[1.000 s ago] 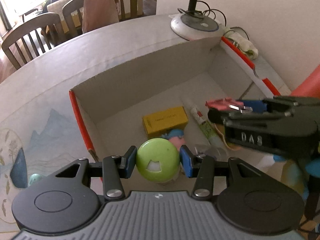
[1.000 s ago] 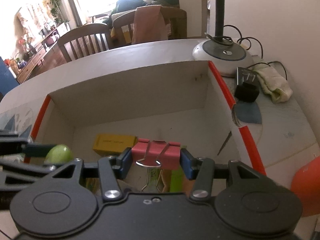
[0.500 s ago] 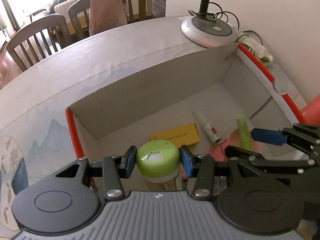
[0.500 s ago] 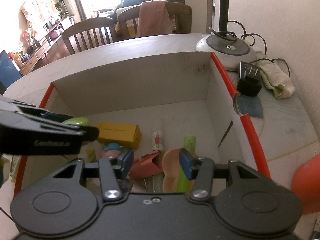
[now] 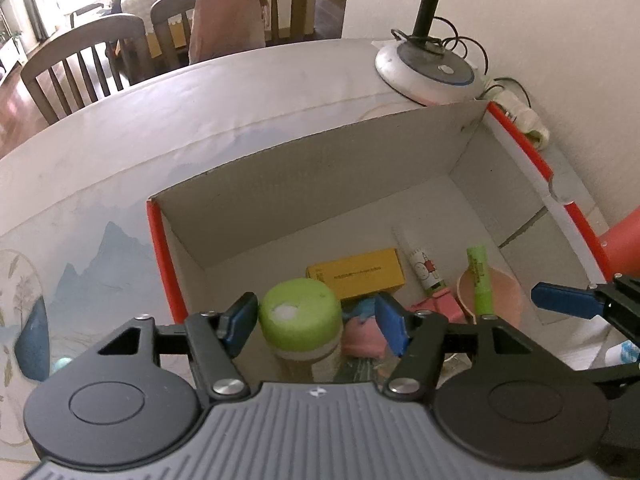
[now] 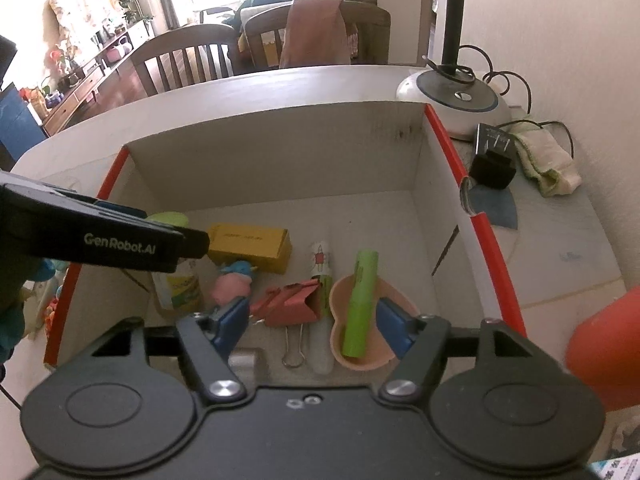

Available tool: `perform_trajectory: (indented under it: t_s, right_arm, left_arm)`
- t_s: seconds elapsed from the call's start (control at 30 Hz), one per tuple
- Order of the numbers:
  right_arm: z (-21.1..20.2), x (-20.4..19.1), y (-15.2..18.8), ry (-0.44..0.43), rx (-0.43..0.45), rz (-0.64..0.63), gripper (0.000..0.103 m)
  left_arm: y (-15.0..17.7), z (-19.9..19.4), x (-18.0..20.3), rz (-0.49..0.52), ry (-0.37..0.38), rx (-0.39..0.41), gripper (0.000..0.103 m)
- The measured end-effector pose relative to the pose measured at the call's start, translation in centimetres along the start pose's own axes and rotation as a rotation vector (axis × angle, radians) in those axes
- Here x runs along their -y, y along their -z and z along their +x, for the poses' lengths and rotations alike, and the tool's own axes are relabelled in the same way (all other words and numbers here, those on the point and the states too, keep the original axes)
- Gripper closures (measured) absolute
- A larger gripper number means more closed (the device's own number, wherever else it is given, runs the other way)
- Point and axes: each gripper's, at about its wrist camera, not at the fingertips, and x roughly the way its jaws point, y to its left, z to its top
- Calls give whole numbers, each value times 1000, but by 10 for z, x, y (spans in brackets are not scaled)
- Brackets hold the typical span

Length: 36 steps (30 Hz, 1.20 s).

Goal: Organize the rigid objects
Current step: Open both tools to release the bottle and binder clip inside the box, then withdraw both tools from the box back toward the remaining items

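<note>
The left hand-held gripper [image 5: 316, 322] points steeply down into the box [image 5: 320, 176], at the box's 7 o'clock corner. Its jaws are opening: the blue pads [image 5: 240, 320] stand just clear of the green lid of a bottle [image 5: 300, 316], which stands upright on the box floor between them. The bottle's lower body is hidden behind the gripper housing. In the right wrist view the left gripper's black finger crosses from 9 o'clock and covers most of that lid, leaving the labelled body [image 6: 178, 288] showing.

Right of the bottle lies a pink and blue toy [image 6: 234, 280], its shape hard to make out. Behind it, toward 12 o'clock, rests a yellow carton [image 6: 250, 246]. A white tube [image 6: 320, 264] lies lengthwise, its near end under a red binder clip [image 6: 292, 304] whose wire handles point toward 6 o'clock. Next comes a green stick [image 6: 360, 304] lying across a peach heart-shaped dish [image 6: 380, 356].

The right hand-held gripper [image 6: 312, 326] also tilts down over the box's near edge. Its jaws are opening, and the pads touch nothing; the clip, tube end and stick lie on the floor below the gap. A grey metal piece [image 6: 242, 360] near its left pad is cut off by the housing.

The box sits on the table [image 5: 160, 120]. A lamp base [image 6: 456, 100] stands at 1 o'clock, with a black plug [image 6: 490, 160] and a rag [image 6: 548, 160] beside it. An orange-red object [image 6: 604, 348] at 4 o'clock is cut off by the frame.
</note>
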Motion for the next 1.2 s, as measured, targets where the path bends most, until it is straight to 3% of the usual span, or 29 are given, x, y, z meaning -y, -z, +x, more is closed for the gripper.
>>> perform_trajectory:
  t_s: [0.57,1.2]
  right_arm:
    - [-44,-27,12,5,45,9,24]
    - [-92,-96,23,-23,148,46,15]
  left_arm:
    - [29,-57,-17,-11,90,109,39]
    - [75,-134,-84,-5,172,223,38]
